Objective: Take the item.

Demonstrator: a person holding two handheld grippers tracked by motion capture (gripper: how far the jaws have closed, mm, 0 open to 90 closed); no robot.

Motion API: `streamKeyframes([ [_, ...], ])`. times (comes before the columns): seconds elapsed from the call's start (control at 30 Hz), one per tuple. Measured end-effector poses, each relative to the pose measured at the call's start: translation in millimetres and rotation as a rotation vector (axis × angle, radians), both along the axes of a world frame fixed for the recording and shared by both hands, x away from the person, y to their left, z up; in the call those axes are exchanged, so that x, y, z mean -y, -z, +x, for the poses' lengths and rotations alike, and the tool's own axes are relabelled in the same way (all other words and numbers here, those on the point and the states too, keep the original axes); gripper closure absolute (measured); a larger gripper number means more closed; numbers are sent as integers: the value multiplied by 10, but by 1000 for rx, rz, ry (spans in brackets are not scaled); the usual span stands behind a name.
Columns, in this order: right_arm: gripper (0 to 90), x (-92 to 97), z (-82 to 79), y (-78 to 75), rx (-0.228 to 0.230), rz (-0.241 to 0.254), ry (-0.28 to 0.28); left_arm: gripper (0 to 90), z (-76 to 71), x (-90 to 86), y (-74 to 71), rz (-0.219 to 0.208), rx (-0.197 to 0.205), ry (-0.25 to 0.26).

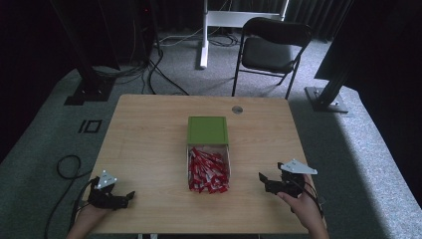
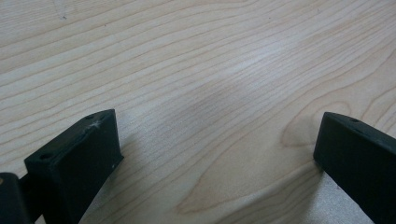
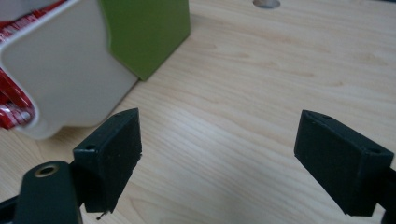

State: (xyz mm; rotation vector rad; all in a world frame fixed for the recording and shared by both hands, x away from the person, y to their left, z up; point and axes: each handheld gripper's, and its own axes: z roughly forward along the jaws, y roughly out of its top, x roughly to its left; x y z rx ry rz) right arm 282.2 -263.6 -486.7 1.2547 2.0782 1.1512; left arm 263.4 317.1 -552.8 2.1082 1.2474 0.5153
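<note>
At table centre sits a white tray (image 1: 189, 172) of red packets (image 1: 209, 172), its green lid (image 1: 207, 130) slid back toward the far edge. Both tools are empty, jaws wide apart: left tool (image 1: 130, 195) at the near-left corner, well apart from the tray; right tool (image 1: 261, 177) near the tray's right side, angled at it. Right is the better reach, I'd say. Come in low, square to the tray wall, grip it firmly, don't snag packets.
</note>
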Motion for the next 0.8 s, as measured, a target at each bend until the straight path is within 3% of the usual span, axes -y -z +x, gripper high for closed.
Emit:
streamKeyframes([
  [0.8,145,-446,121,-336,71,42,-90,14,-1,1,0,0,0,0],
])
